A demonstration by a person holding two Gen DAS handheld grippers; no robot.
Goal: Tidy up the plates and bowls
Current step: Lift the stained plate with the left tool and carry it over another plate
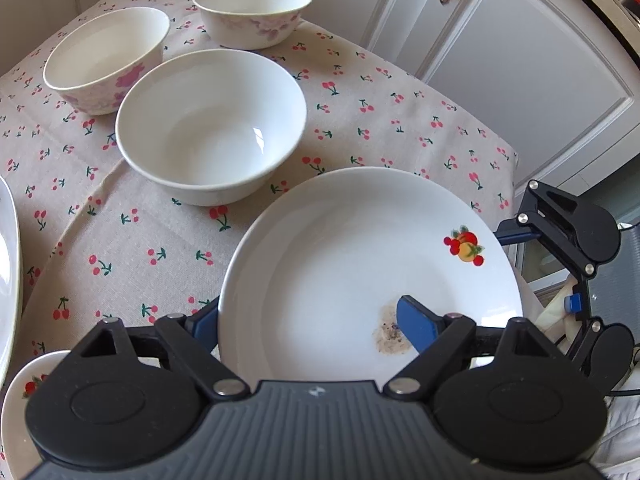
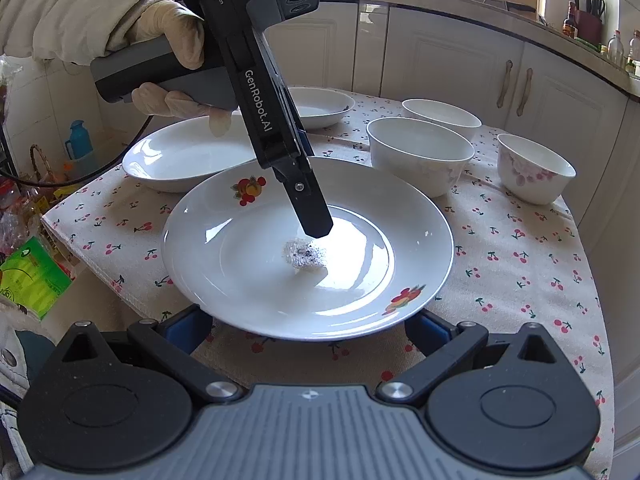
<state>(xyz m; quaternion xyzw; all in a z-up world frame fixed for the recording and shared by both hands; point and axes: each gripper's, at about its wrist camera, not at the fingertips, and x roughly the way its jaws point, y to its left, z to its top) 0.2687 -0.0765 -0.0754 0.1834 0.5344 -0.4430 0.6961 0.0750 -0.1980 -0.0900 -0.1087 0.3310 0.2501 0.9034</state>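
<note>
A white plate with fruit decals [image 1: 360,264] [image 2: 308,240] is held above the cherry tablecloth. It has a dirty smudge [image 2: 304,256] in its middle. My left gripper [image 1: 308,320] is shut on the plate's rim, one blue finger [image 1: 416,320] on top and one under it. In the right wrist view the left gripper [image 2: 308,208] reaches down onto the plate. My right gripper [image 2: 308,328] is open, its blue fingers [image 2: 424,330] beneath the plate's near edge; whether they touch it is unclear. Three white bowls [image 1: 212,124] [image 2: 420,152] stand behind.
Two more white plates [image 2: 188,156] [image 2: 320,106] lie at the left and back of the table [image 2: 520,264]. Another plate's edge [image 1: 8,264] shows at the left. White cabinet doors [image 1: 520,60] stand close behind the table. Clutter and bags [image 2: 28,276] lie on the floor at the left.
</note>
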